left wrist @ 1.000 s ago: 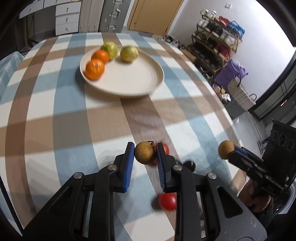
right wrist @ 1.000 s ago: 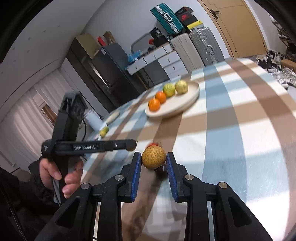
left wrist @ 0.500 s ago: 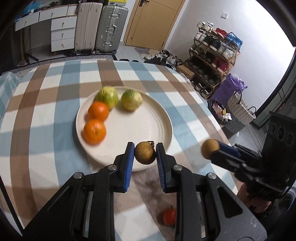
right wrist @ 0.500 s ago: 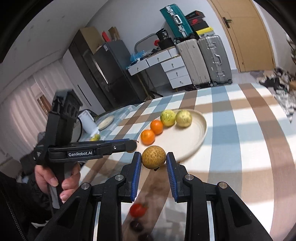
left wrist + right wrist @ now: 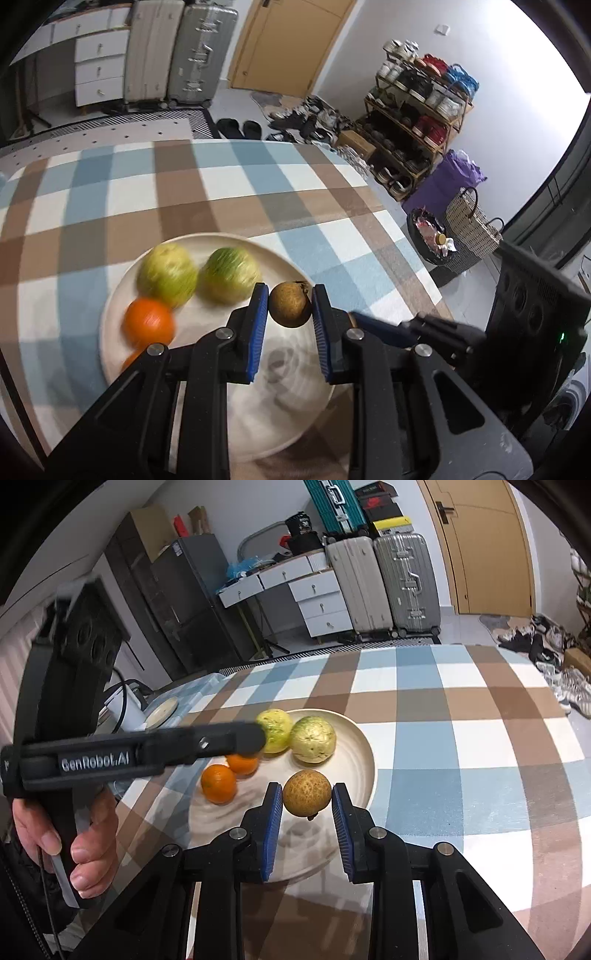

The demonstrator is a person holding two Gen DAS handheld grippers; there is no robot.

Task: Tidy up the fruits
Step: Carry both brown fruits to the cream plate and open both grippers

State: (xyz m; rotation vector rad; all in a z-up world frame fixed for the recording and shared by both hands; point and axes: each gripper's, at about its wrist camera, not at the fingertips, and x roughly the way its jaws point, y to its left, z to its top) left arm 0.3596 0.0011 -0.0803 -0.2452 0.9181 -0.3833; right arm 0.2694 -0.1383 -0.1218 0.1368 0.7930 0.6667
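Observation:
My left gripper (image 5: 290, 306) is shut on a small brown fruit (image 5: 289, 303) and holds it above the cream plate (image 5: 110, 314). My right gripper (image 5: 306, 797) is shut on a second brown fruit (image 5: 306, 793), also above the plate (image 5: 364, 749). On the plate lie two green-yellow fruits (image 5: 168, 275) (image 5: 229, 275) and two oranges (image 5: 148, 323) (image 5: 218, 783). The left gripper also shows in the right wrist view (image 5: 247, 738), reaching over the plate. The right gripper's fingers (image 5: 376, 326) show at the right in the left wrist view.
The plate sits on a table with a blue, brown and white checked cloth (image 5: 461, 738). A small dish and a white device (image 5: 159, 710) lie at the table's far left edge. Suitcases, drawers and a shoe rack stand beyond the table.
Both grippers have moved forward from the table's near side to over the plate, each still holding its brown fruit. The small red fruits on the cloth have dropped out of view.

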